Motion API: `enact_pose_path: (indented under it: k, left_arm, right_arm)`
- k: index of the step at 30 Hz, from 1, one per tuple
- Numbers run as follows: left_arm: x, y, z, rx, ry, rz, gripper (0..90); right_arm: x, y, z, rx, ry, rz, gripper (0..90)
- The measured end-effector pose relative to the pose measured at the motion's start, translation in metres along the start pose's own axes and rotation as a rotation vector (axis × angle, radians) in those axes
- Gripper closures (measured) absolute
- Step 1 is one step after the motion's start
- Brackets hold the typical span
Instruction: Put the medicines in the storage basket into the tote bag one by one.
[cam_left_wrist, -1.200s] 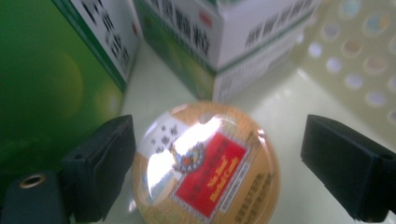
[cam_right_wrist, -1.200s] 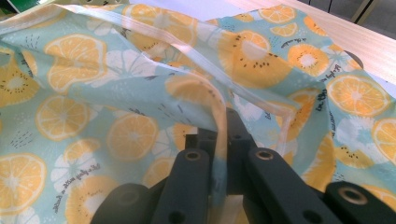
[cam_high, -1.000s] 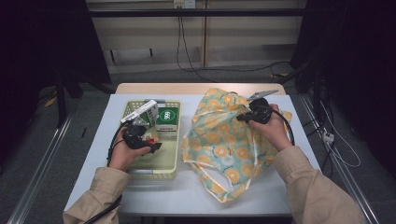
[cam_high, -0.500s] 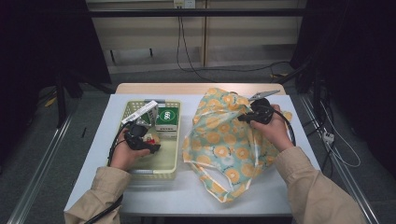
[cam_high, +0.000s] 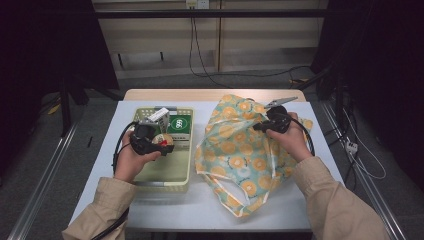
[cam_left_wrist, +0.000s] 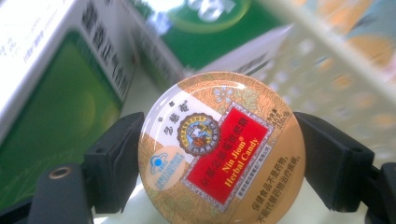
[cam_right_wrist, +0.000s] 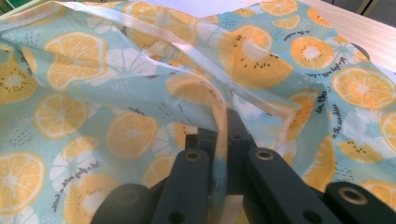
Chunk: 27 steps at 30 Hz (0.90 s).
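Basket (cam_high: 160, 172) at left of counter (cam_high: 210, 210): left gripper (cam_high: 161, 144) jaws have just been closing and now clamp the round candy tin (cam_left_wrist: 222, 149) by its rim, lifted over the green boxes (cam_high: 179, 123). Right gripper (cam_right_wrist: 224, 135) jaws pinched fully on the fruit-print bag (cam_high: 240, 150) hem. Judged step: tin out of basket. Next: carry across, needs bag mouth held open. Bag opening hard to make out; tin's underside hidden.

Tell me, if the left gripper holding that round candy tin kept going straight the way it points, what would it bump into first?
Probably the green and white boxes in the yellow basket. They lie just beyond the candy tin clamped in the left gripper, though depth is unclear.
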<state>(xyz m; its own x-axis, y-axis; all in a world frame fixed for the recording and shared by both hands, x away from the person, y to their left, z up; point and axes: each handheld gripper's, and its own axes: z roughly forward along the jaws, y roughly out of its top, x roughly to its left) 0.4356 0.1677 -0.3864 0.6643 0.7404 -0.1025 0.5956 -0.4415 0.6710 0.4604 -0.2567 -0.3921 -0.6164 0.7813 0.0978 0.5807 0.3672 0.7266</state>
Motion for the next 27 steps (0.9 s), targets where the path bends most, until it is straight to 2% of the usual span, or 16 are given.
enact_pose_path:
  k: [4, 7, 9, 13, 14, 16, 20, 23, 27]
  left_arm:
    - [-0.015, 0.015, -0.014, -0.038, -0.024, 0.023, 20.4]
    - [-0.03, 0.027, -0.023, -0.076, -0.067, 0.045, 20.4]
    - [-0.044, 0.035, -0.026, -0.094, -0.076, 0.074, 20.4]
    - [-0.073, 0.049, -0.023, -0.137, -0.15, 0.113, 20.4]
    - [-0.081, 0.052, -0.021, -0.154, -0.161, 0.11, 20.4]
    - [-0.096, 0.058, -0.014, -0.156, -0.177, 0.135, 20.4]
    - [-0.121, 0.067, 0.008, -0.141, -0.213, 0.157, 20.4]
    - [-0.134, 0.07, 0.027, -0.127, -0.238, 0.165, 20.4]
    - [-0.146, 0.071, 0.051, -0.118, -0.237, 0.161, 20.4]
  right_arm:
    - [-0.002, 0.0, 0.001, -0.001, 0.005, 0.016, 88.8]
    - [-0.003, -0.001, 0.001, -0.002, 0.007, 0.031, 88.8]
    - [-0.004, 0.0, 0.002, 0.0, 0.002, 0.029, 88.9]
    - [-0.006, 0.004, 0.003, -0.006, -0.005, 0.031, 88.8]
    - [-0.006, 0.005, 0.003, -0.007, -0.007, 0.032, 88.8]
    - [-0.008, 0.007, 0.003, -0.004, -0.011, 0.032, 88.8]
    - [-0.01, 0.009, 0.005, -0.007, -0.01, 0.042, 88.8]
    - [-0.01, 0.009, 0.006, -0.01, -0.006, 0.038, 88.8]
    - [-0.011, 0.008, 0.006, -0.011, 0.0, 0.042, 88.8]
